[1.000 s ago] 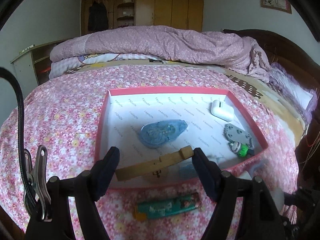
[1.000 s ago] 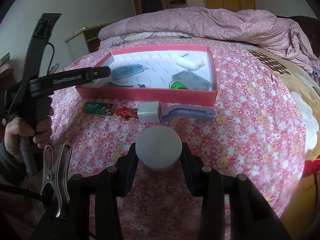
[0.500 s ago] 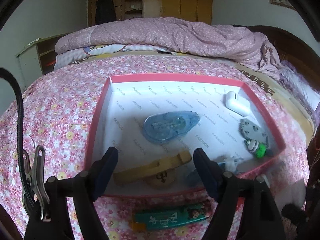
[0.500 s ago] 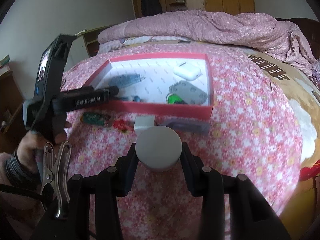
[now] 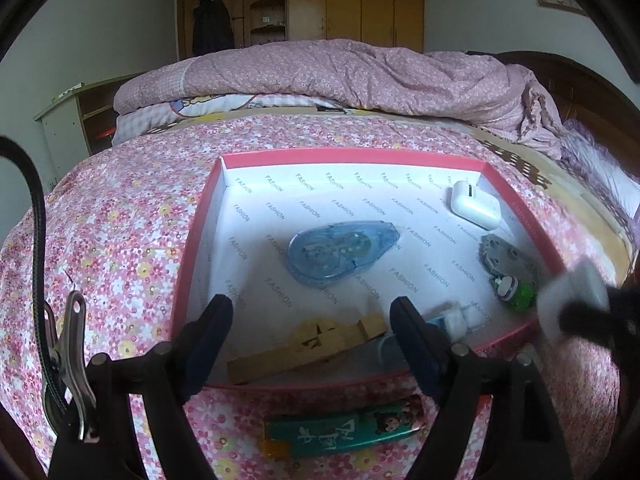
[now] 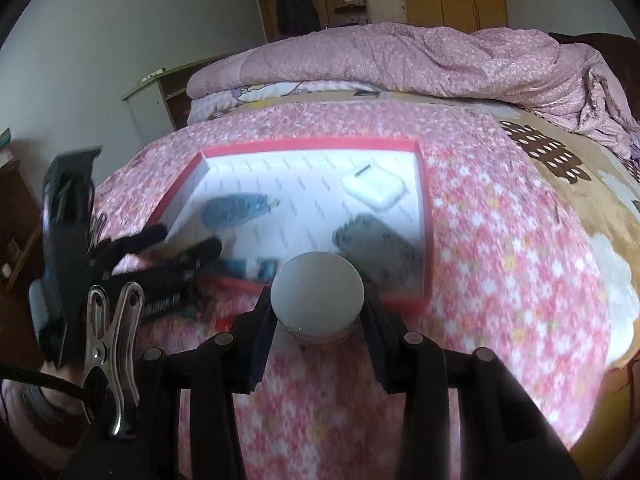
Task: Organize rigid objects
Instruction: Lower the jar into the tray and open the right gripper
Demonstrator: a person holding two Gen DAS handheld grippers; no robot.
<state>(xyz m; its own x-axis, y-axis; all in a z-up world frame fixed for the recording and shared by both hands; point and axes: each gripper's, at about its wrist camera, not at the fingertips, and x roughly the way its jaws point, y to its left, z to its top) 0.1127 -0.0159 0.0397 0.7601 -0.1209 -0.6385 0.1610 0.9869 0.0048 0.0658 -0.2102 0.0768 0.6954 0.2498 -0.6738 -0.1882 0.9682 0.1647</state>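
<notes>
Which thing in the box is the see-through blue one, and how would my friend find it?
On the flowery pink bedspread sits a shallow red box with a white printed lining. Near the middle of its floor lies the correction tape dispenser, flat on its side. It is the only clear blue teardrop shape, with round wheels visible inside, unlike the white earbud case or the wooden clothespin.

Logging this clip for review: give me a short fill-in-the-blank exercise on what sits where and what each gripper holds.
1. The right gripper is shut on a round grey ____.
2. The wooden clothespin lies inside the red ____.
3. The green lighter lies on the bedspread, ____ the tray.
4. The fingers of the left gripper hold ____.

Missing words: lid; tray; outside; nothing
</notes>
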